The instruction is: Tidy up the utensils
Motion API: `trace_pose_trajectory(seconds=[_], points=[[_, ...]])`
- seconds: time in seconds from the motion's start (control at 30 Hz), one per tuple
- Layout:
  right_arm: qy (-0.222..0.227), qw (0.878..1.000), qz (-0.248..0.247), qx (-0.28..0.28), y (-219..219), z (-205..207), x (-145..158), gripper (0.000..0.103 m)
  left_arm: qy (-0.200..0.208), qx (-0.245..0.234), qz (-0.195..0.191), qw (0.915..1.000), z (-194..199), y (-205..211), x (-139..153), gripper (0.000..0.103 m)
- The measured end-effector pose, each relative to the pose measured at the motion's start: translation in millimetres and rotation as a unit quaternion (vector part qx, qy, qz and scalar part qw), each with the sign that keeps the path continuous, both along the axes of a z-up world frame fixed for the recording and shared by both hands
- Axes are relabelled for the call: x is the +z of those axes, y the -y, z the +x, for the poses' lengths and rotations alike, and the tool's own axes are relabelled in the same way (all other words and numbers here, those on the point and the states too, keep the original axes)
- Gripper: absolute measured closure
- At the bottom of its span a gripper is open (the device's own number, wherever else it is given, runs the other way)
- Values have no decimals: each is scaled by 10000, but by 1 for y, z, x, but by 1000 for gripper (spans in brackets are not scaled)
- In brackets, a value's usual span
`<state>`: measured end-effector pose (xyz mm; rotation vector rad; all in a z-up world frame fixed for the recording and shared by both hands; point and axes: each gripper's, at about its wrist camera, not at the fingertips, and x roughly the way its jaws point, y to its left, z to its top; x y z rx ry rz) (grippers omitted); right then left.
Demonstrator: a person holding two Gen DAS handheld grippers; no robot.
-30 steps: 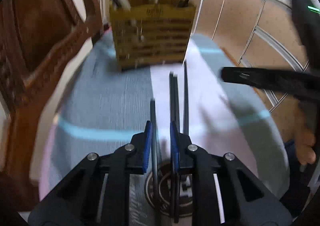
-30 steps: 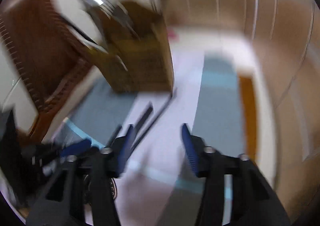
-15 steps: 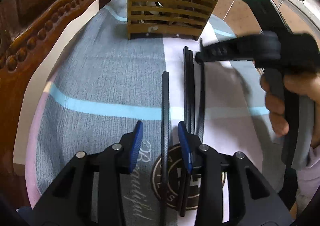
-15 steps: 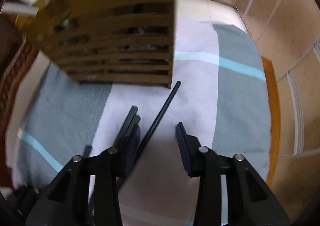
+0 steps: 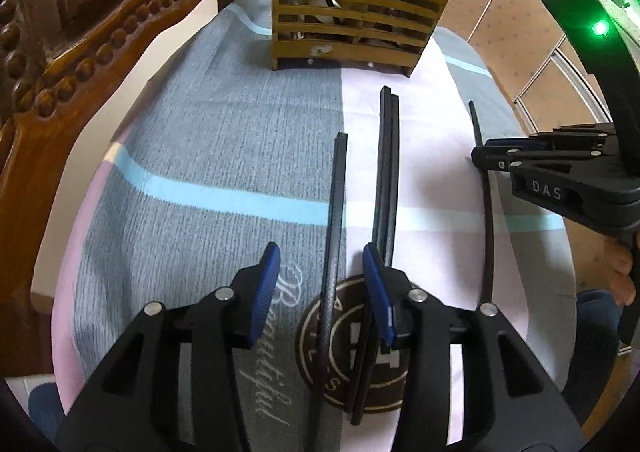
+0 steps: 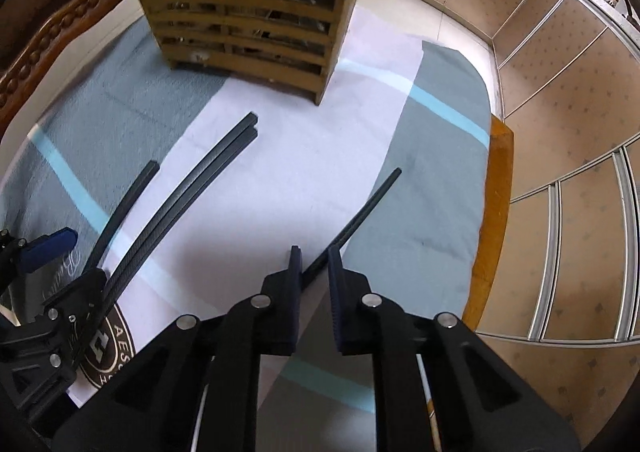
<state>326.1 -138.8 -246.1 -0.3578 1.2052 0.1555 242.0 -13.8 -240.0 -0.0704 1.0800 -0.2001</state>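
Observation:
Several black chopsticks lie on a grey, white and blue cloth (image 5: 224,140). One single chopstick (image 5: 336,212) runs between the fingers of my left gripper (image 5: 320,264), which is open and low over it. A pair of chopsticks (image 5: 386,172) lies just to its right. My right gripper (image 6: 314,264) is closed on another chopstick (image 6: 368,204), whose tip sticks out ahead; it also shows in the left wrist view (image 5: 482,188). A slatted wooden utensil holder (image 5: 356,8) stands at the far end and shows in the right wrist view (image 6: 248,8) too.
A carved wooden chair (image 5: 80,36) stands to the left of the table. Beige cabinet panels (image 6: 560,132) run along the right. The table's wooden edge (image 6: 496,172) shows past the cloth on the right. A round brown logo (image 5: 352,336) is printed on the cloth.
My left gripper has opened and dropped lower around the single chopstick. My right gripper has closed on the rightmost chopstick and moved it to the right, away from the pair.

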Motion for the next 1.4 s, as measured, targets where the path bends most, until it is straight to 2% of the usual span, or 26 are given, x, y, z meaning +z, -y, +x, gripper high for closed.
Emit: trace_pose_trajectory(seconds=[0.1, 0.13, 0.3, 0.43, 0.53, 0.73, 0.83, 0.93, 1.17, 1.23, 1.3, 1.4], points=[[-63, 9999, -118, -31, -5, -6, -4, 83, 57, -53, 66, 9999, -2, 3, -2, 61], [-62, 9998, -159, -60, 7, -11, -4, 83, 62, -60, 75, 9999, -3, 3, -3, 61], [-127, 9996, -164, -175, 6, -14, 3, 83, 106, -70, 123, 9998, -11, 3, -2, 61], [-189, 9997, -126, -126, -2, -26, 5, 87, 122, -82, 52, 9999, -17, 2, -2, 62], [-190, 9997, -119, -54, -5, -32, 10, 97, 125, -86, -5, 9999, -26, -2, 1, 62], [-281, 9995, -149, 81, -14, -60, 16, 98, 136, -65, -16, 9999, -27, -3, 1, 61], [-342, 9994, -24, -8, -13, -65, 18, 96, 140, -55, -22, 9999, -29, -4, 1, 60], [-431, 9989, 101, -121, -8, -62, 14, 83, 134, -50, -39, 9999, -29, -4, 0, 60], [-493, 9986, 134, -161, -16, -64, 9, 84, 125, -76, -34, 9999, -28, -4, 0, 61], [-523, 9985, 176, -73, -18, -69, 10, 85, 126, -44, -24, 9999, -28, -4, 0, 63], [-534, 9984, 184, 5, -14, -69, 11, 85, 123, 12, 9, 9999, -27, -7, 0, 73], [-532, 9984, 143, 88, -19, -84, 14, 86, 98, 60, 18, 9999, -25, -10, 0, 80]])
